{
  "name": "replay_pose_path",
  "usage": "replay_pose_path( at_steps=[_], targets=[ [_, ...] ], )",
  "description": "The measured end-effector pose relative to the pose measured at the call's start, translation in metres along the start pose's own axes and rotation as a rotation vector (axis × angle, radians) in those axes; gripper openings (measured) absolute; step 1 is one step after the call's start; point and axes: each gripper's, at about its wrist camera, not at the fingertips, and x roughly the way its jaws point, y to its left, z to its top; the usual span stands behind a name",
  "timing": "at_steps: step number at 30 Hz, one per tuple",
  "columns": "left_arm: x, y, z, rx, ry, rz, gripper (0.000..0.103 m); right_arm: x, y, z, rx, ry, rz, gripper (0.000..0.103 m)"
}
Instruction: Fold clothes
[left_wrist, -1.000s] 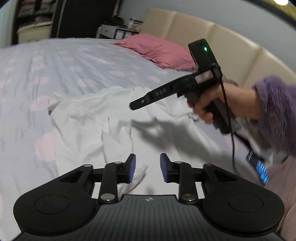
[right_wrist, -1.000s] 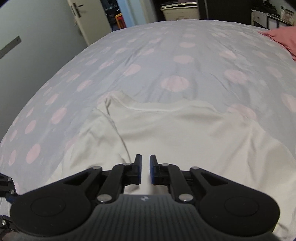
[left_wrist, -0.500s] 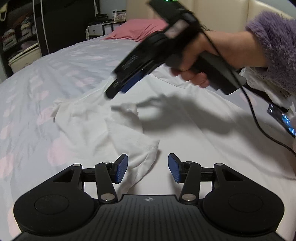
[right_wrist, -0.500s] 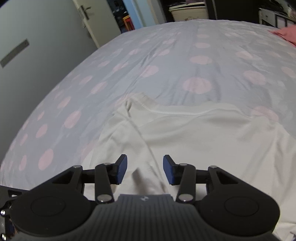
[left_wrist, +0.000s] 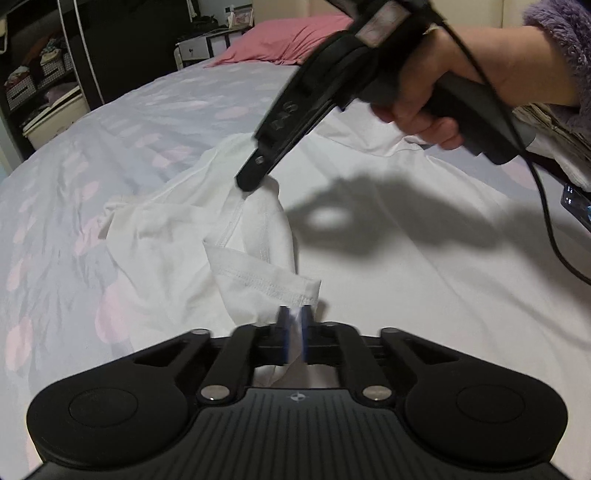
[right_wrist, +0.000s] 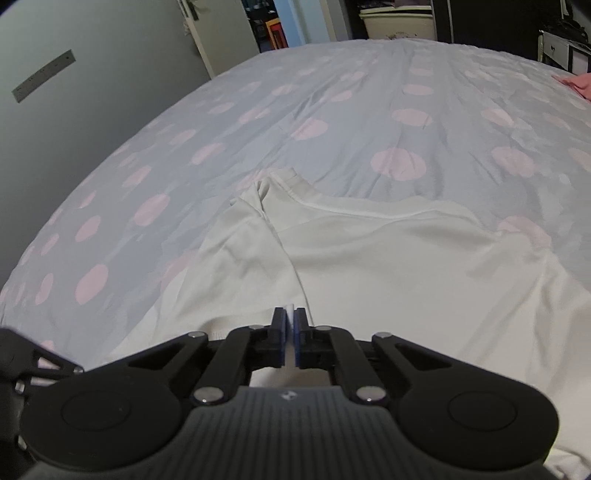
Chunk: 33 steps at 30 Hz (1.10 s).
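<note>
**Both grippers pinching a white garment on a bed**

Pale blue bedding printed with pink dots is spread over a wide bed, and a pink pillow is seen at its far end, in front of a cream padded headboard. Dark shelving with boxes is visible at the upper left of the left wrist view, and a grey wall with a door is seen in the right wrist view.

A white garment is laid across the near part of the bed. Most of it is spread flat, while one portion, with a stitched hem showing, is lifted and bunched into folds.

The left gripper is held low over the garment, and its blue-padded fingers are pressed nearly together on a fold of the white fabric close to the stitched hem. The right gripper is seen in the left wrist view, angled downward, and the raised cloth is drawn up to its tip. It is gripped by a hand emerging from a fuzzy purple sleeve, and a black cable is trailed from its handle. In the right wrist view its fingers are closed on a thin ridge of the white fabric, which stands up between the pads. A dark shadow of the hand and tool is cast on the flat cloth.
</note>
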Motion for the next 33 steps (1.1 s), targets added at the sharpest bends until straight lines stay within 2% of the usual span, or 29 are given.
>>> replay_pose_path(
  at_steps=[5,9,11,13,16,17,18,19,20,21,22,26,30,32,33],
  targets=[
    [-0.014,0.007,0.001,-0.024,-0.050,-0.034,0.000,-0.025,-0.022,-0.017,-0.021,0.005,0.017,0.005],
    [-0.020,0.002,-0.007,0.004,-0.035,-0.083,0.000,-0.028,-0.041,-0.033,-0.005,0.064,-0.012,0.006],
    [-0.019,-0.004,-0.011,0.028,-0.009,-0.099,0.000,-0.027,-0.049,-0.041,0.015,0.097,-0.038,0.010],
    [-0.017,-0.013,-0.011,0.061,0.000,-0.087,0.000,-0.031,-0.057,-0.046,0.043,0.108,-0.062,0.014],
    [-0.019,-0.026,-0.008,0.122,-0.030,-0.046,0.000,-0.040,-0.063,-0.049,0.065,0.092,-0.071,0.015],
    [-0.018,-0.029,-0.005,0.144,-0.036,-0.036,0.005,-0.042,-0.064,-0.049,0.072,0.084,-0.069,0.015],
    [-0.017,-0.033,-0.004,0.164,-0.040,-0.032,0.014,-0.044,-0.064,-0.049,0.081,0.077,-0.063,0.017],
    [-0.016,-0.037,-0.002,0.184,-0.044,-0.032,0.019,-0.045,-0.064,-0.049,0.092,0.069,-0.056,0.021],
    [-0.013,-0.042,-0.001,0.201,-0.045,-0.029,0.029,-0.046,-0.063,-0.048,0.101,0.061,-0.046,0.026],
    [-0.010,-0.046,0.000,0.220,-0.044,-0.022,0.032,-0.045,-0.061,-0.047,0.102,0.055,-0.037,0.035],
    [-0.007,-0.050,0.001,0.238,-0.043,-0.015,0.033,-0.044,-0.058,-0.045,0.096,0.054,-0.028,0.037],
    [0.007,-0.059,0.002,0.295,-0.011,0.028,0.032,-0.035,-0.045,-0.041,0.042,0.066,0.000,0.038],
    [0.017,-0.058,0.002,0.296,0.002,0.016,0.018,-0.022,-0.040,-0.041,0.007,0.084,0.005,0.036],
    [0.020,-0.058,0.002,0.301,0.005,0.021,0.010,-0.017,-0.038,-0.043,-0.021,0.101,-0.003,0.030],
    [0.021,-0.057,0.002,0.298,0.008,0.020,0.006,-0.016,-0.038,-0.044,-0.038,0.107,-0.008,0.014]
  ],
)
